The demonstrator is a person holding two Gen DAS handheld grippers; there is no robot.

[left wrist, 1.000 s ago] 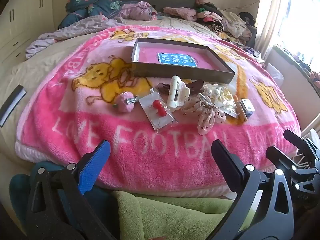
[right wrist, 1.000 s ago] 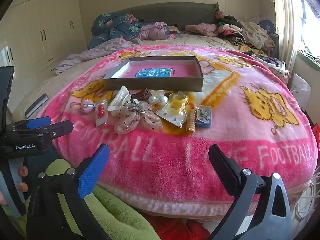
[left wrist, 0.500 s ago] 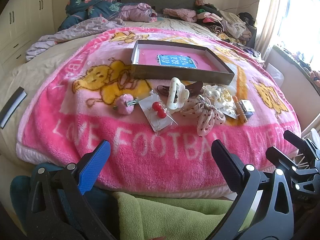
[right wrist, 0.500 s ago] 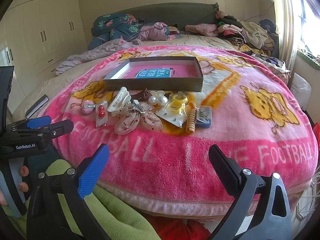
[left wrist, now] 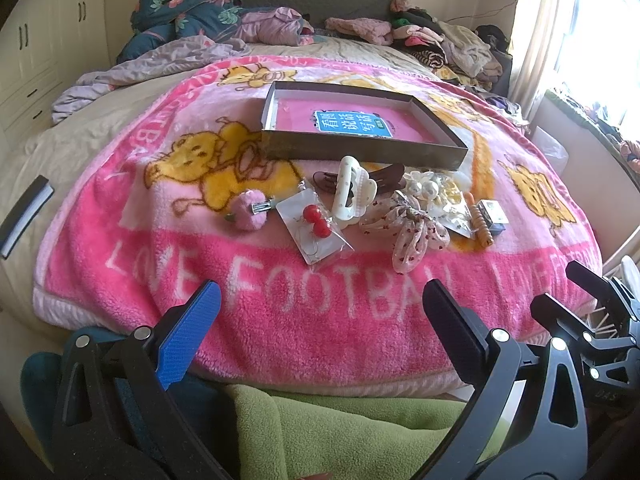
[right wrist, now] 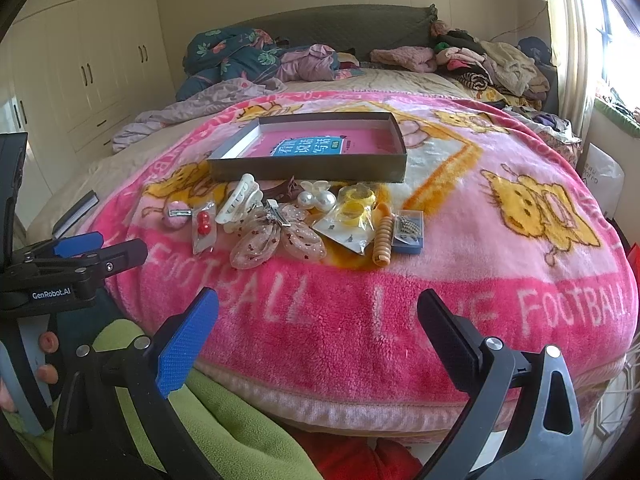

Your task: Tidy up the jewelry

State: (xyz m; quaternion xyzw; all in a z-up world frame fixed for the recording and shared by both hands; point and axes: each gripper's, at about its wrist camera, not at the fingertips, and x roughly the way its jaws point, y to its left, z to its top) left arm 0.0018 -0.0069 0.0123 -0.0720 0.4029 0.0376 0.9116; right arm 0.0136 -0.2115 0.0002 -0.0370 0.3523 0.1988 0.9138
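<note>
A shallow brown box (left wrist: pixel 362 152) (right wrist: pixel 312 166) with a pink bottom lies open on the pink blanket. In front of it lies a row of accessories: a pink pompom clip (left wrist: pixel 250 210), red bead earrings in a bag (left wrist: pixel 316 222) (right wrist: pixel 204 224), a white claw clip (left wrist: pixel 352 192) (right wrist: pixel 240 202), a dotted bow (left wrist: pixel 408 230) (right wrist: pixel 276 238), pearls (right wrist: pixel 318 199), yellow rings in a bag (right wrist: pixel 352 216) and an orange coil (right wrist: pixel 382 240). My left gripper (left wrist: pixel 320 308) and right gripper (right wrist: pixel 318 314) are open and empty, held at the bed's near edge, short of the items.
Piles of clothes and bedding (right wrist: pixel 480 60) lie at the head of the bed. A wardrobe (right wrist: pixel 80 72) stands on the left, a window (left wrist: pixel 600 32) on the right. A green fleece (left wrist: pixel 340 432) is right below the grippers. A dark flat object (left wrist: pixel 24 216) lies at the bed's left edge.
Both grippers have crept slightly forward toward the items. The jaws stay open and nothing on the blanket has moved.
</note>
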